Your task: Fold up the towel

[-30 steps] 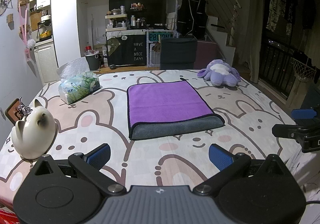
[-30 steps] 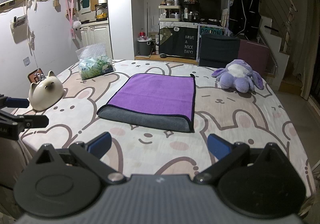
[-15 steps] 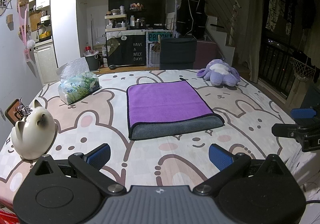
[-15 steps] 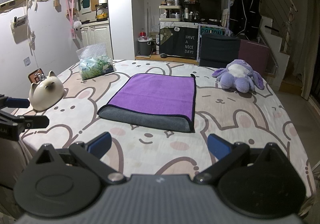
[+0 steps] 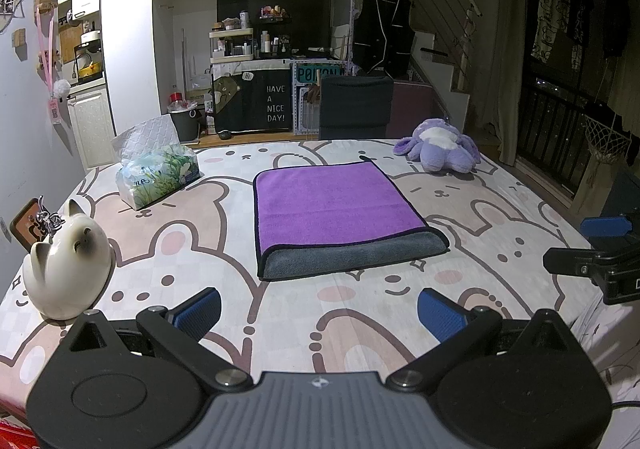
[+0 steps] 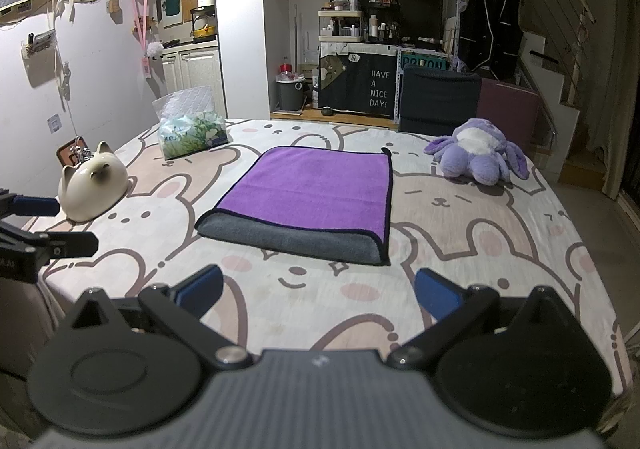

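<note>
In the middle of the counter (image 5: pixel 224 313), which is covered by a cloth printed with cartoon bunnies, the towel (image 5: pixel 336 205) lies flat and folded over, its purple face up and a band of grey underside showing along the near edge. The left tool (image 5: pixel 319 313) hangs low over the near edge of the counter with its blue-padded fingers (image 5: pixel 198 309) spread wide and nothing between them, well short of the towel. The right tool (image 6: pixel 318 295) sits the same way on the other side, spread apart and empty, also clear of the towel (image 6: pixel 308 193). To the left stands a white ceramic cat (image 5: pixel 64 269), and behind it a tissue pack (image 5: pixel 160 177) near the far left corner. A purple plush toy (image 5: pixel 440 149) rests at the far right, apart from the towel. Each tool's side shows at the edge of the other's view.
</note>
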A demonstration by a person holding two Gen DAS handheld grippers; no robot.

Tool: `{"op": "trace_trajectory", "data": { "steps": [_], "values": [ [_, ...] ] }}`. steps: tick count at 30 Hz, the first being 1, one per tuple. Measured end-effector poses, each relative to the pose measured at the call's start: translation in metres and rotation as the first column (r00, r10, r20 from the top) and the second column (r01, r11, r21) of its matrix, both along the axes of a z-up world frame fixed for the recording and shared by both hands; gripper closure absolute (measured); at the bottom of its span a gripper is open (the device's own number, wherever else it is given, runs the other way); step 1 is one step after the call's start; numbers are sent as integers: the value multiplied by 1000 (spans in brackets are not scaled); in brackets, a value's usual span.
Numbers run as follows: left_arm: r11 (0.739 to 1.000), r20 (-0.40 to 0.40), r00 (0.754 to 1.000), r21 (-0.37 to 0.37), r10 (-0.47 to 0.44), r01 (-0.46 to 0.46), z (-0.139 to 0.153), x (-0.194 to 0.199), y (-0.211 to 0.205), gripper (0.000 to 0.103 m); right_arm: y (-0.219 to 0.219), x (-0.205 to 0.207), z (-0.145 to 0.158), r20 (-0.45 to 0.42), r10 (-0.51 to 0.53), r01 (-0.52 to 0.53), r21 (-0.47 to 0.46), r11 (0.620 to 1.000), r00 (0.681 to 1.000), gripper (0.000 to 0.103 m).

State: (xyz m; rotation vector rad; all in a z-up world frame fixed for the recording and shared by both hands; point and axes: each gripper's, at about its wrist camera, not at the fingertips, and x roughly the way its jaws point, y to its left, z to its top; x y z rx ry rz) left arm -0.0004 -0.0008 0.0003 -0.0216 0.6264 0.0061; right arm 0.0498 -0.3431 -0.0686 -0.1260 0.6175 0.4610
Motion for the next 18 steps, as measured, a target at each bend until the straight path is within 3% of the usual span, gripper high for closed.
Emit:
{"op": "trace_trajectory", "data": {
  "steps": [18],
  "values": [
    [1000,11,1000,-7,-1,1,6,0,-5,0,2,-3,1,2,6,-6,-2,1000,1000,0]
  ]
}}
